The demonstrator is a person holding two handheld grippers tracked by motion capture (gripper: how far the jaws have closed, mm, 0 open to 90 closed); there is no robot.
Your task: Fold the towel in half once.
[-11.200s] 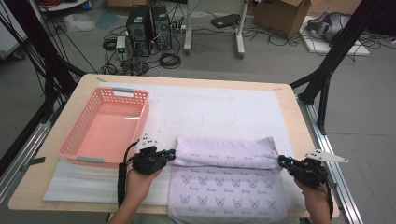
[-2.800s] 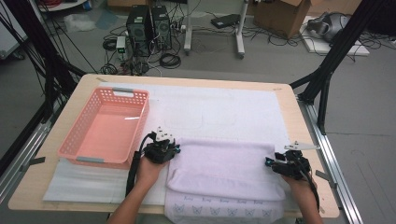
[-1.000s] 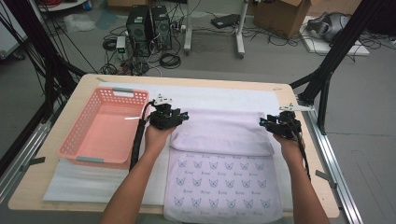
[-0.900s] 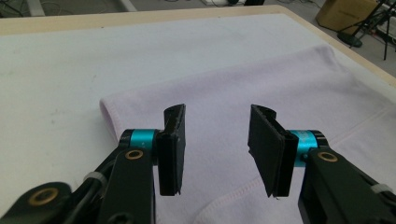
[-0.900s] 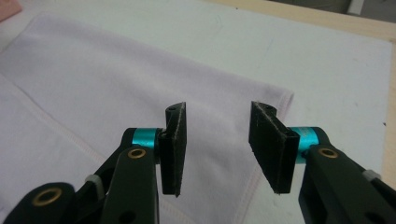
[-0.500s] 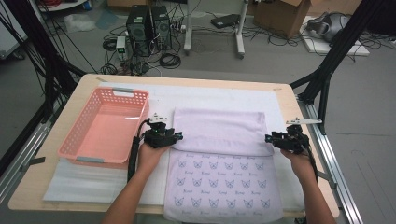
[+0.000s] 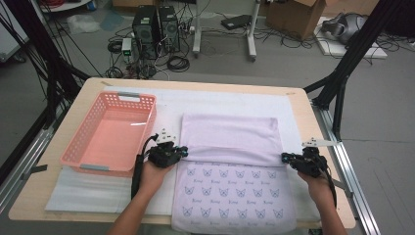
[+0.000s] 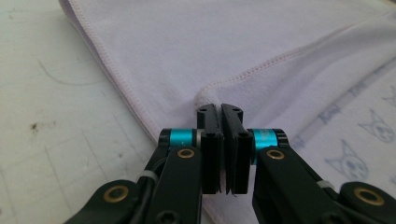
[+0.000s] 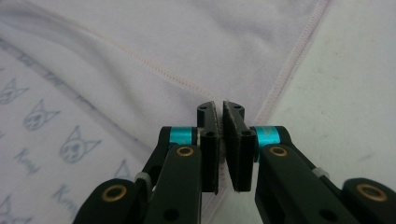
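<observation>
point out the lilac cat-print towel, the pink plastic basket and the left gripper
lilac cat-print towel [image 7: 230,134], high view, plain folded-over back panel
pink plastic slotted basket [image 7: 76,142], high view, left side wall
left gripper [image 8: 221,110], left gripper view, tips of its black jaws, shut on the towel's folded corner

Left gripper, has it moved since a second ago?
Yes. The left gripper has come back toward the person, from beside the pink plastic basket's far end to its near end.

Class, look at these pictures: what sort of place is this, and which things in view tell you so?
Probably a robotics or recording lab, not a home. Black desktop computer towers stand on the floor among loose cables, a black metal frame surrounds the wooden table, and cardboard boxes sit behind.
</observation>
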